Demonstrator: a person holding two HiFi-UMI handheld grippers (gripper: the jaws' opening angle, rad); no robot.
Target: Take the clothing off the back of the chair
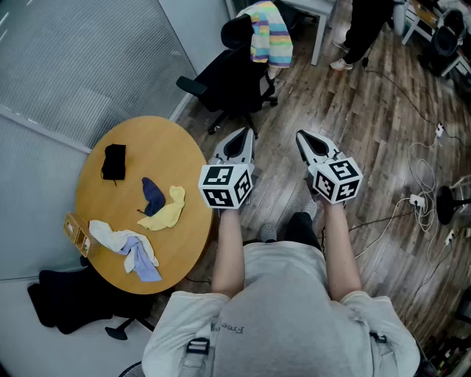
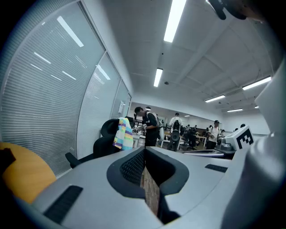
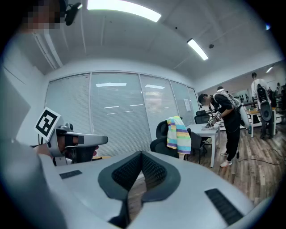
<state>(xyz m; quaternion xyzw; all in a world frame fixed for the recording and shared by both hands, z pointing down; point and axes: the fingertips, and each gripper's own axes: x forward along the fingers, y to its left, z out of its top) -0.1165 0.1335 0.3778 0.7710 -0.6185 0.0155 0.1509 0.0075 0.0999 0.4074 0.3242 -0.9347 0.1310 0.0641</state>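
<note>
A striped pastel garment (image 1: 268, 33) hangs over the back of a black office chair (image 1: 232, 77) at the top of the head view. It also shows far ahead in the left gripper view as the garment (image 2: 123, 134) and in the right gripper view as the garment (image 3: 178, 135). My left gripper (image 1: 242, 134) and right gripper (image 1: 304, 138) are held side by side over the wood floor, well short of the chair. Both are shut with nothing between the jaws.
A round wooden table (image 1: 110, 199) at the left carries several cloths and a black item. A second black chair (image 1: 70, 302) stands below it. A person (image 1: 364, 29) stands by a white desk (image 1: 313, 11) behind the chair. Cables (image 1: 423, 184) lie on the floor at right.
</note>
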